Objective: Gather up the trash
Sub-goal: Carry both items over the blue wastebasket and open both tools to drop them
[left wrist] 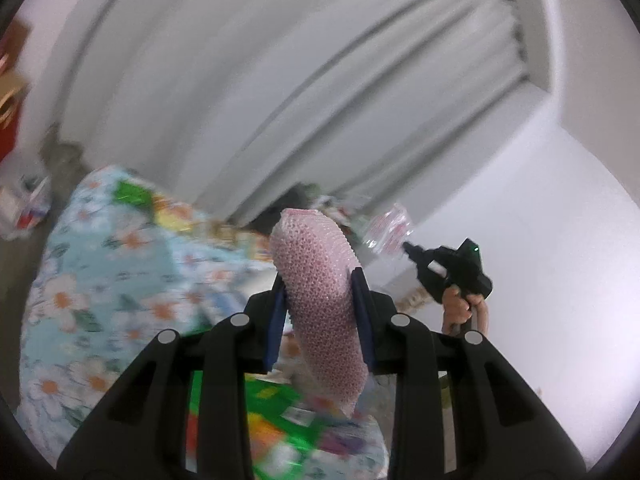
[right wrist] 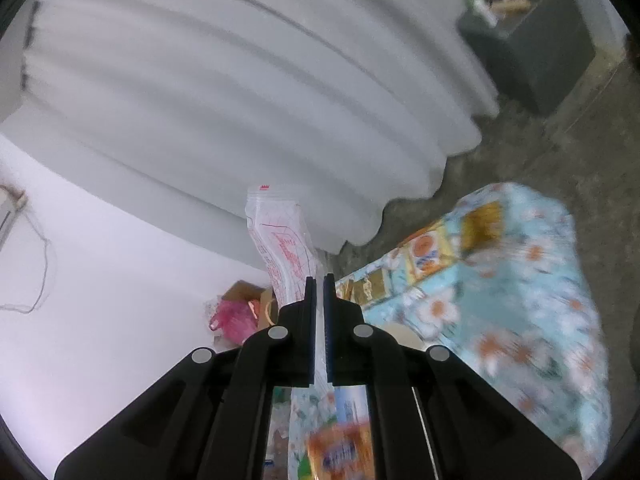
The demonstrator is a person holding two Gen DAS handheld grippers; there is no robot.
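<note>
My left gripper (left wrist: 320,280) is shut on a pink bubble-wrap piece (left wrist: 320,304) and holds it up above the flowered tablecloth (left wrist: 92,280). My right gripper (right wrist: 319,278) is shut on a clear plastic bag with red print (right wrist: 282,244), which sticks up past the fingertips. In the left wrist view the right gripper (left wrist: 408,246) shows at right, held by a hand, with the clear bag (left wrist: 388,228) at its tip. Several colourful wrappers (left wrist: 276,432) lie on the cloth below.
White curtains (right wrist: 240,92) and a white wall (right wrist: 100,280) fill the background. A pile with a pink bag and a cardboard box (right wrist: 240,312) lies by the wall. A dark cabinet (right wrist: 532,52) stands at far right on the concrete floor. More wrappers (right wrist: 432,252) lie on the cloth.
</note>
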